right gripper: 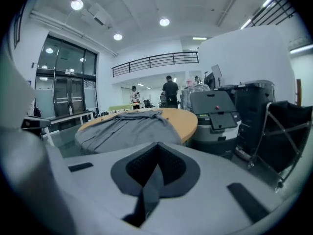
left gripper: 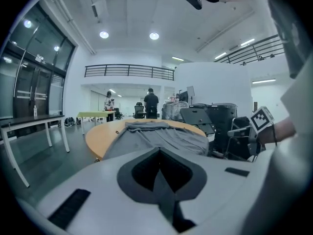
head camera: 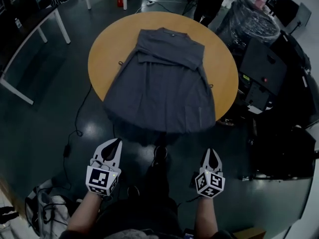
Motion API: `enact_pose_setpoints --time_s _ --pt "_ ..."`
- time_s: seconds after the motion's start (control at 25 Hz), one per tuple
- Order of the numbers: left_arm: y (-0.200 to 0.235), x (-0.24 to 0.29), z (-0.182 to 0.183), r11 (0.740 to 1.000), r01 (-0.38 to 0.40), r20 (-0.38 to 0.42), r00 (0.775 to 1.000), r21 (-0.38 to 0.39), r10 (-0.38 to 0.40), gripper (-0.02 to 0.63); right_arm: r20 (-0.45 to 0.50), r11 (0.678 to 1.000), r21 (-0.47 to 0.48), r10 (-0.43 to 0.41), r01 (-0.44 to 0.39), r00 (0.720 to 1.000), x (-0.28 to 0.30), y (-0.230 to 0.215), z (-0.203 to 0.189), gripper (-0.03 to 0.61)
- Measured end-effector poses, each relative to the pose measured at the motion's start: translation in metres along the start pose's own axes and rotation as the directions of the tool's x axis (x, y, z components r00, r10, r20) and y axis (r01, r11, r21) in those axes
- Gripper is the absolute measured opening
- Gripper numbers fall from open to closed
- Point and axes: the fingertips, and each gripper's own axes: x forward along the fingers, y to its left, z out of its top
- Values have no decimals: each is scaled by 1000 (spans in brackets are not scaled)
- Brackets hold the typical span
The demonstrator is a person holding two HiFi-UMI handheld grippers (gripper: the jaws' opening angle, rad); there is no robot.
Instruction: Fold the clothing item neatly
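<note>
- A grey sleeveless garment (head camera: 162, 78) lies spread flat on the round wooden table (head camera: 107, 44). Its collar is toward the table's far side, and its wide hem hangs over the table's near edge.
- The left gripper (head camera: 117, 142) is held on the near side of the table, over the dark floor and clear of the cloth. In the left gripper view its fingers (left gripper: 159, 153) are pressed together with nothing between them.
- The right gripper (head camera: 210, 152) is also short of the table's near edge, level with the left one and apart from the hem. In the right gripper view its fingers (right gripper: 157, 148) are likewise pressed together and empty.
- Both grippers point toward the table.
- Just right of the table stands dark equipment (head camera: 264, 66).
- Beyond the table's far side a person (head camera: 209, 4) stands.
- Left of the table is a white-legged bench (head camera: 30, 39).
</note>
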Motion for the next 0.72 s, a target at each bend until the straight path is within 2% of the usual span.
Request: enact_pose_setpoints --time_s 0.2,0.32,0.48,0.52,0.6,0.68,0.72 --pt "-10 -41 -32 1000 11 6 1000 26 -11 9 5 1000 24 -8 8 1000 -57 -3 -34 -9" --pt "-6 -40 -48 999 6 23 1000 50 -7 9 6 1000 10 -5 5 1000 -53 -9 -45 -9" --pt "22 -8 -80 997 -36 31 999 70 34 11 -11 1000 -18 23 -23 1000 -19 -17 -71 -8" --pt "33 2 -88 995 -55 38 998 79 52 35 -15 999 -15 42 -42 999 -7 -19 -78 -8" --pt "56 22 -108 993 -77 39 996 85 74 129 -16 995 19 94 -93 995 19 -22 -97 6" --pt "77 42 -134 993 -83 15 996 81 82 177 -22 989 50 138 -137 990 46 -27 -119 78" --pt "86 53 -150 993 -83 -3 996 81 84 200 -32 988 44 151 -150 988 59 -30 -132 88"
